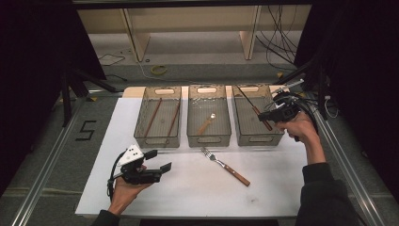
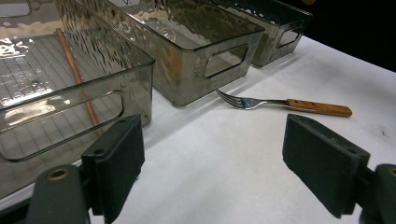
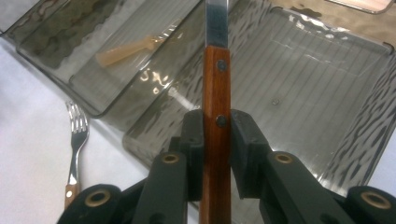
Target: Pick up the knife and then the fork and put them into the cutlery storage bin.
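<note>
My right gripper (image 1: 272,116) is shut on a knife (image 1: 246,99) by its wooden handle, above the right clear bin (image 1: 259,140). In the right gripper view the pads clamp the handle (image 3: 215,79) and the steel blade points away over the bin's ribbed floor (image 3: 299,74). My left gripper (image 1: 158,160) rests open near the table's front left, with nothing between its jaws (image 2: 212,128). A wooden-handled fork (image 1: 225,166) lies on the white mat between the two hands, seen as the fork (image 2: 280,103) ahead of the left jaws and the fork (image 3: 77,135) at the left of the right gripper view.
Three clear bins stand in a row at the back of the white mat (image 1: 188,188). The left bin (image 1: 157,141) holds two brown chopsticks (image 1: 153,117). The middle bin (image 1: 209,140) holds a wooden-handled spoon (image 1: 206,125). Cables and frame legs lie beyond the table.
</note>
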